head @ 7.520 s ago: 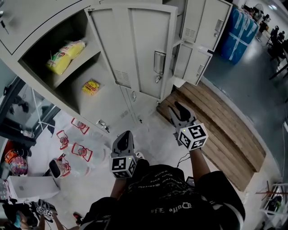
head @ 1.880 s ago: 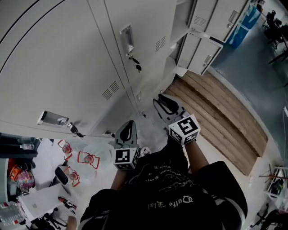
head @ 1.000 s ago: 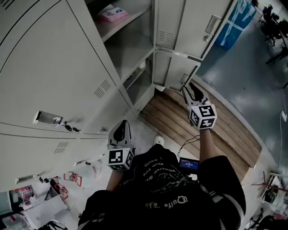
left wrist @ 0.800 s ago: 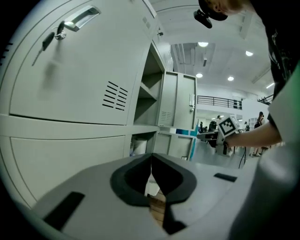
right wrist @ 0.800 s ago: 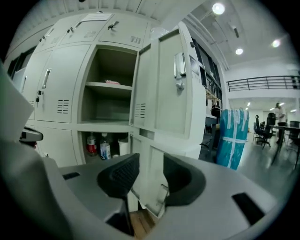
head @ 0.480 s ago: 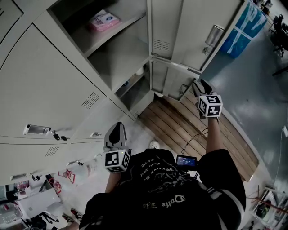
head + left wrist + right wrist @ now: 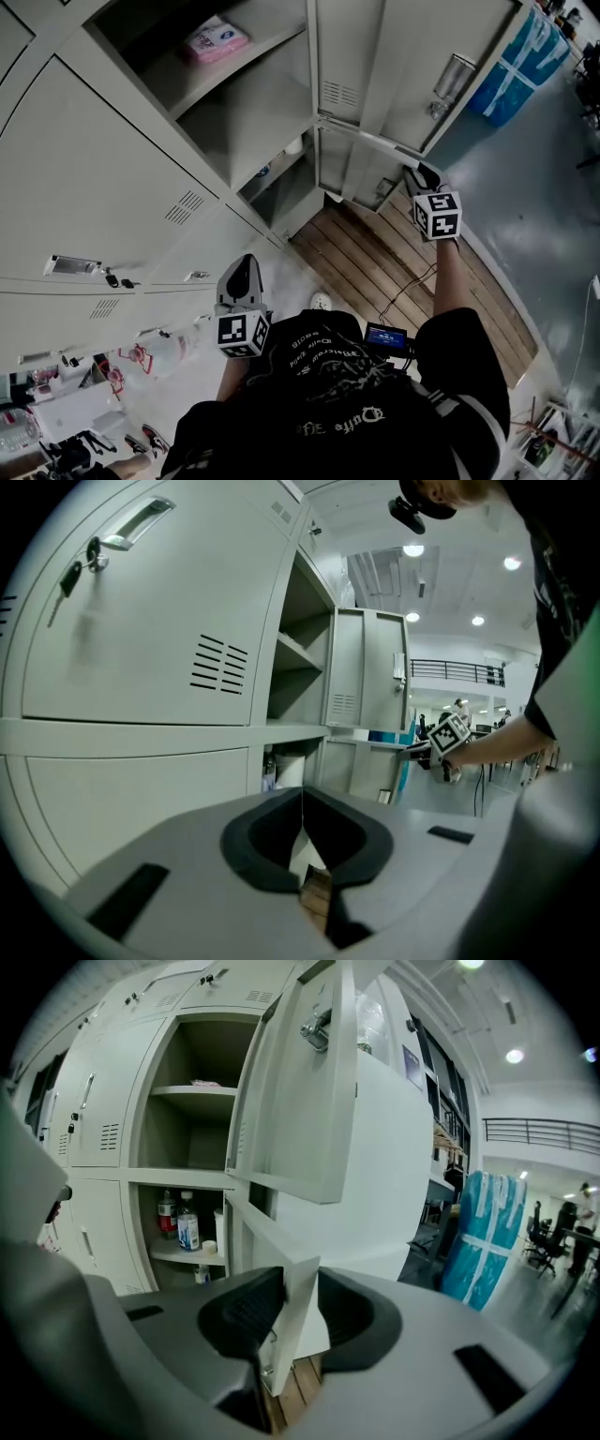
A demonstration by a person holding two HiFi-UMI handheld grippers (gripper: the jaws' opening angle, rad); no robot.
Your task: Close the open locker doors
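Two locker doors stand open at the right of the bank. The upper door bares a shelf with a pink packet. The lower door bares a compartment with bottles. My right gripper has just been closing, and its pads now press on both faces of the lower door's free edge. My left gripper hangs low before the closed lockers, shut and empty.
A wooden pallet lies on the floor below the open doors. A blue wrapped stack stands behind them. Bags and clutter sit on the floor at the lower left. A small screen device hangs at the person's waist.
The left-hand locker that stood open at first is now closed. Over the last second my right gripper reached out to the lower door's edge and took hold of it. The left gripper barely moved.
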